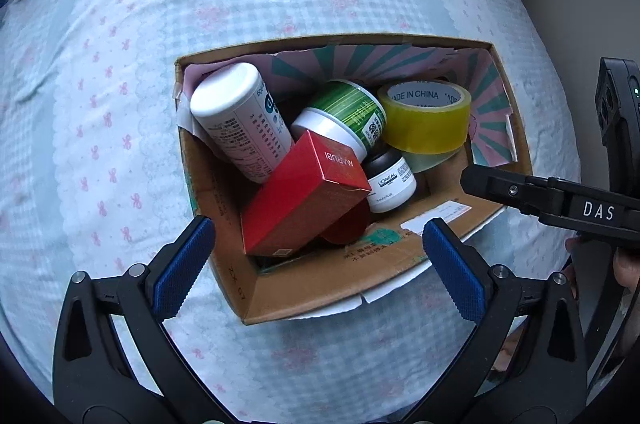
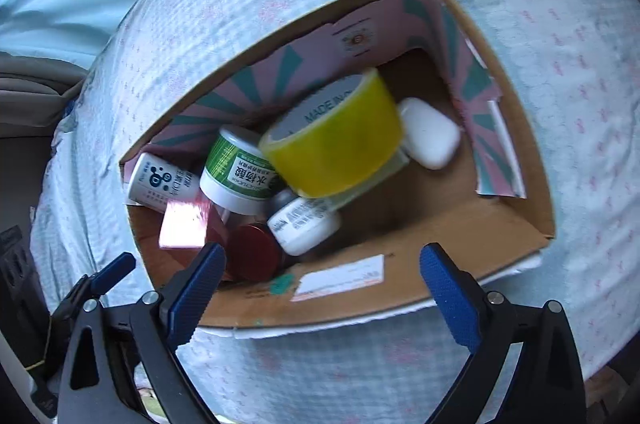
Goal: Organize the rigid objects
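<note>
An open cardboard box [image 1: 320,292] sits on a bed. It holds a white bottle [image 1: 240,119], a green-labelled jar [image 1: 344,115], a yellow tape roll [image 1: 426,119], a red carton [image 1: 304,195], a small white L'Oreal jar [image 1: 390,183] and a dark red round lid [image 1: 348,228]. My left gripper [image 1: 318,264] hangs open over the box's near wall with nothing between its pads. My right gripper [image 2: 324,288] is open and empty above the box [image 2: 352,300]. In the right wrist view the tape roll [image 2: 332,139] looks blurred, and a white rounded case [image 2: 430,133] lies behind it.
The bed cover [image 1: 120,83] is pale blue check with pink bows and surrounds the box. Pink-and-teal inner flaps [image 1: 492,119] stand inside the box's far and right walls. A black finger [image 1: 520,191] of the right gripper reaches over the box's right corner. A hand [image 1: 624,264] shows at the right edge.
</note>
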